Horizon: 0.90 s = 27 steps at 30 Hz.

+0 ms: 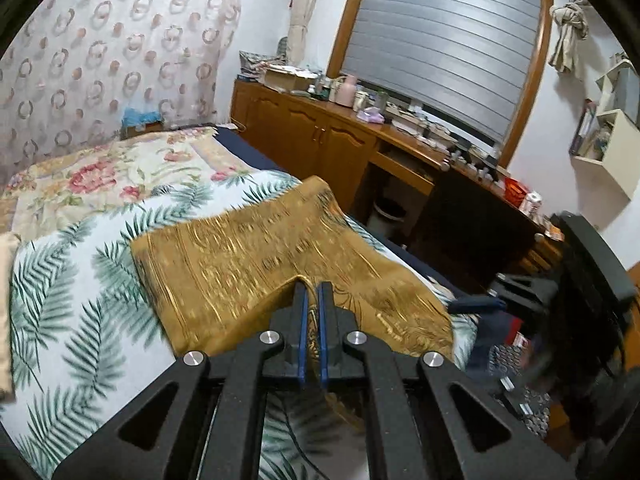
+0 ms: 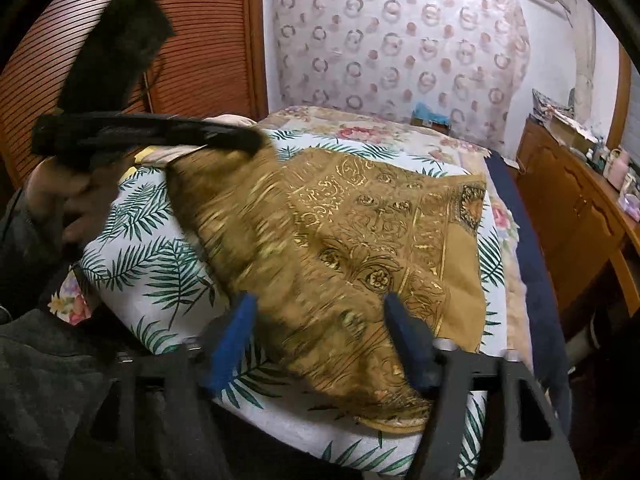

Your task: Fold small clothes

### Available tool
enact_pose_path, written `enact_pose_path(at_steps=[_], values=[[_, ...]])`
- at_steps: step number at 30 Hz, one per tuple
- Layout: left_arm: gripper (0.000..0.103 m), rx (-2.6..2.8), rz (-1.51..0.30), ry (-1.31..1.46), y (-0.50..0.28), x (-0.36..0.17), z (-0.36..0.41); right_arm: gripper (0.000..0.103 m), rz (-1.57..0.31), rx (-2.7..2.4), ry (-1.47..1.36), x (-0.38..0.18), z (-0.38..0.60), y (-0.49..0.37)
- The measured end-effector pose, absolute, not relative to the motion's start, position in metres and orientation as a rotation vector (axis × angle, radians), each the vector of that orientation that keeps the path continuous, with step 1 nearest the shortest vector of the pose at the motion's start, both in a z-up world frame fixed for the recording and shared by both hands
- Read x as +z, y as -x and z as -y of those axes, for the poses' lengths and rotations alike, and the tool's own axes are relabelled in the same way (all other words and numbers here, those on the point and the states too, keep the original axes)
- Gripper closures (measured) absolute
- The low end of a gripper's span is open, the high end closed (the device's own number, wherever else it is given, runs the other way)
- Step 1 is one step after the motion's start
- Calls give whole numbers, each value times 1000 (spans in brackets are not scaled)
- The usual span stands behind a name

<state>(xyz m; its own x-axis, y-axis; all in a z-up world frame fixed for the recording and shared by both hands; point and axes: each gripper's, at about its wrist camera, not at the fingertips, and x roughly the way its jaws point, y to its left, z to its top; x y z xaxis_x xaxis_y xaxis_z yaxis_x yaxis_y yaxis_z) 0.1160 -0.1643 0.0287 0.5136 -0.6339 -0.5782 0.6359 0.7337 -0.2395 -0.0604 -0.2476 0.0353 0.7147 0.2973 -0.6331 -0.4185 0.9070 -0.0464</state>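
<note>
The left wrist view looks forward and down along its own jaws, close over the gold cloth (image 1: pixel 256 264), facing across the bed (image 1: pixel 72 280) toward the cabinets (image 1: pixel 312 136) and window (image 1: pixel 440 48). The right wrist view looks down along its jaws from the bed's near edge, close to the same cloth, facing the curtain (image 2: pixel 400 48) and louvred doors (image 2: pixel 200 40). Both share the cloth, the palm-print cover (image 2: pixel 160 264), curtain and cabinets; the right view also catches the left gripper (image 2: pixel 248 142).

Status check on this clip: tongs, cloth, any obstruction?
Left tongs shut on gold cloth edge, lifting it. Right tongs open, cloth between, not gripped. Cloth partly draped on palm-print bedding. Nothing in the way.
</note>
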Motion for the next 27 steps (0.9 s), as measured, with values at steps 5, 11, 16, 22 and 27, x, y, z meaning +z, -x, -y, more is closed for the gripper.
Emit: enact_pose_path(at_steps=[5,11,16,22,27], values=[[98,-721,-703,20,-140,25,165,28,-703,391,211,17,242,47],[98,-682,-713,16,-149,20,163,28,-750,388,258,-3,236,29],[98,-664,-721,-6,-150,12,164,28,-766,381,305,-16,224,18],[98,-660,-733,0,-151,8,155,63,-766,334,372,-22,227,5],[98,-632,-701,-38,-140,16,144,92,-710,358,395,15,234,-2]])
